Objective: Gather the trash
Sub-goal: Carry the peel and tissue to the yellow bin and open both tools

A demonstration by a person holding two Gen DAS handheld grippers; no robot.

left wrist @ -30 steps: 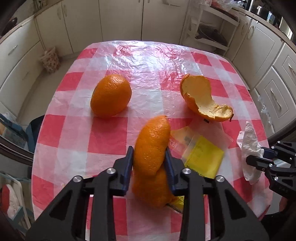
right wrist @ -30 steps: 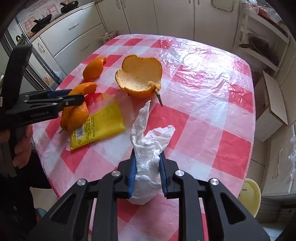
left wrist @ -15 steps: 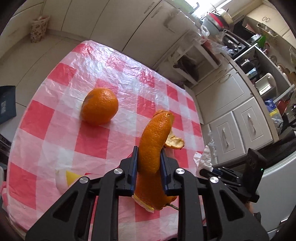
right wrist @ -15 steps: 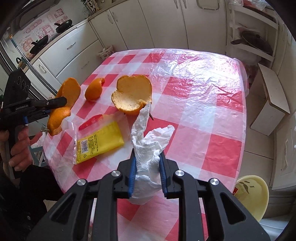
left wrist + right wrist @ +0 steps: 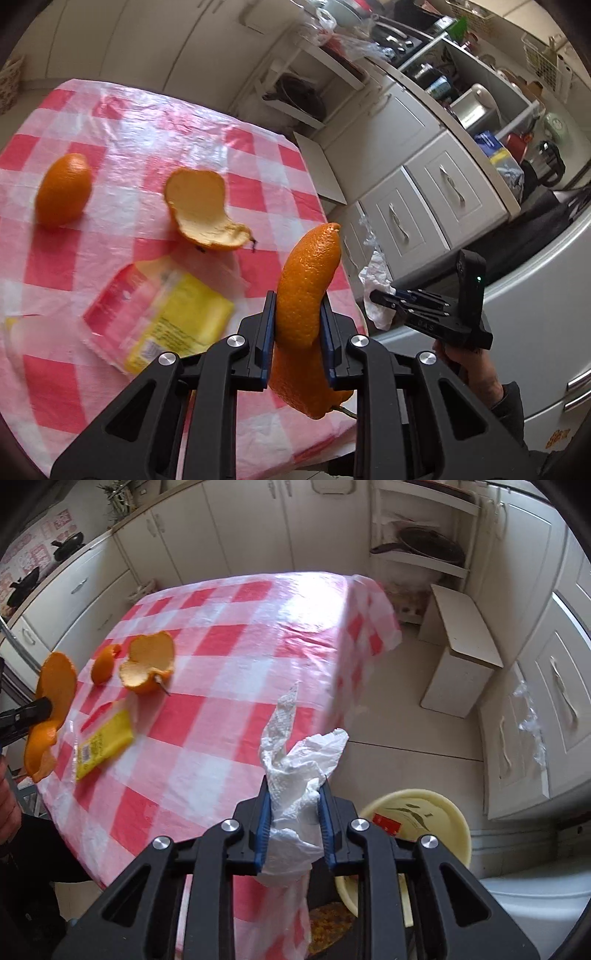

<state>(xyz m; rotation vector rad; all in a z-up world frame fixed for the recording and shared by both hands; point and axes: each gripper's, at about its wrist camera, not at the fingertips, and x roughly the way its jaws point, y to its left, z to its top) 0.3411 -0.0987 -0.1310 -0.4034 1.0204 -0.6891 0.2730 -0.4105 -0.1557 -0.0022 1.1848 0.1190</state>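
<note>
The left tongs (image 5: 297,343) are closed on a long orange peel (image 5: 306,295) that stands upright, off the worktop (image 5: 229,686). The right tongs (image 5: 293,827) grip a crumpled tissue (image 5: 295,775). The yellow bin (image 5: 443,812) on the floor lies just to the right below them, so the right hand is nearer.

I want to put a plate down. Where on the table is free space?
The far half of the table, beyond the open peel, is bare. The near left corner is crowded: peel, whole orange, yellow packet.

Glossy plastic tablecloth (image 5: 155,125), dimpled orange peel (image 5: 306,280), crumpled paper tissue (image 5: 295,768)
</note>
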